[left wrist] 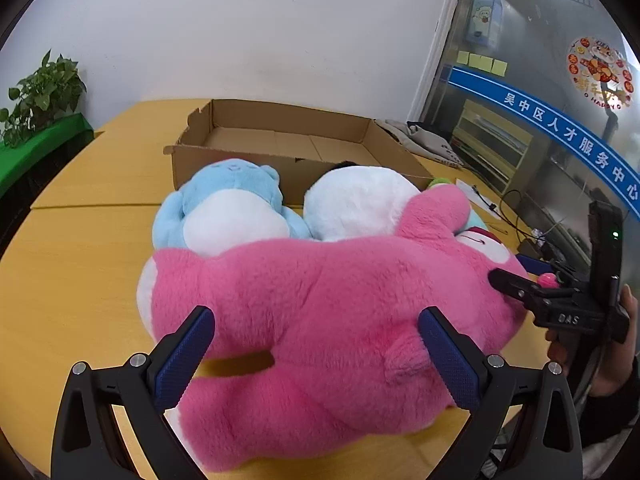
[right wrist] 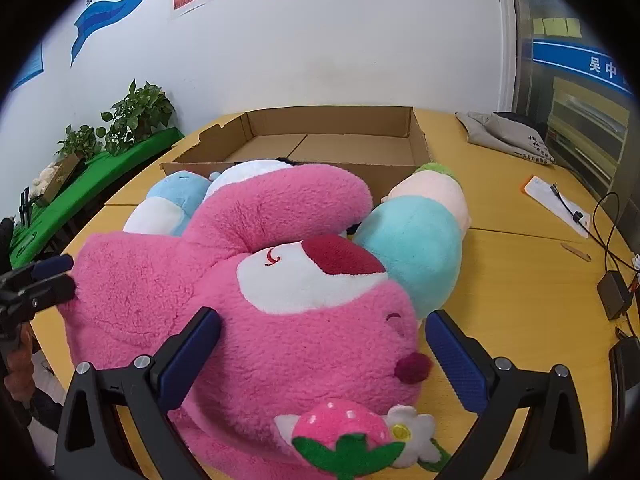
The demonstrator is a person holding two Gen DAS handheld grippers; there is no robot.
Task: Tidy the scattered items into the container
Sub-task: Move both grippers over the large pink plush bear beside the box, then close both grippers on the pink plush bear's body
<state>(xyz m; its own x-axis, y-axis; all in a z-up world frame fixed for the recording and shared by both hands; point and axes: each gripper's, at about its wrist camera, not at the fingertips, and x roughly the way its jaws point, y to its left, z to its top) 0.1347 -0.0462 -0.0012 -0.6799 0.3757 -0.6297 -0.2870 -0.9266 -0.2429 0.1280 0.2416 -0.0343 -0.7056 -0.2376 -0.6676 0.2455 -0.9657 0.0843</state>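
pink plush bear (left wrist: 320,320), lying on its side on the yellow table (left wrist: 80,280), fills the space ahead of both of your grippers. your left gripper (left wrist: 316,356) is spread wide, its blue pads (left wrist: 184,356) set on either side of the bear's body, though whether they press the fur cannot be told. your right gripper (right wrist: 322,360) is likewise spread, straddling the bear's head, with the strawberry and flower trim (right wrist: 352,436) just below its fingers. in the left wrist view the right gripper enters from the right edge, its tip against the bear's head. beyond the bear from the left gripper lie a blue plush (left wrist: 228,204) and a white plush (left wrist: 360,200), side by side and touching the bear. from the right gripper, a pastel caterpillar plush (right wrist: 420,248) lies just past the bear's face, to the right. the cardboard box (right wrist: 332,136) stands open behind all the toys, its near wall just beside them; the visible part of its floor holds nothing.
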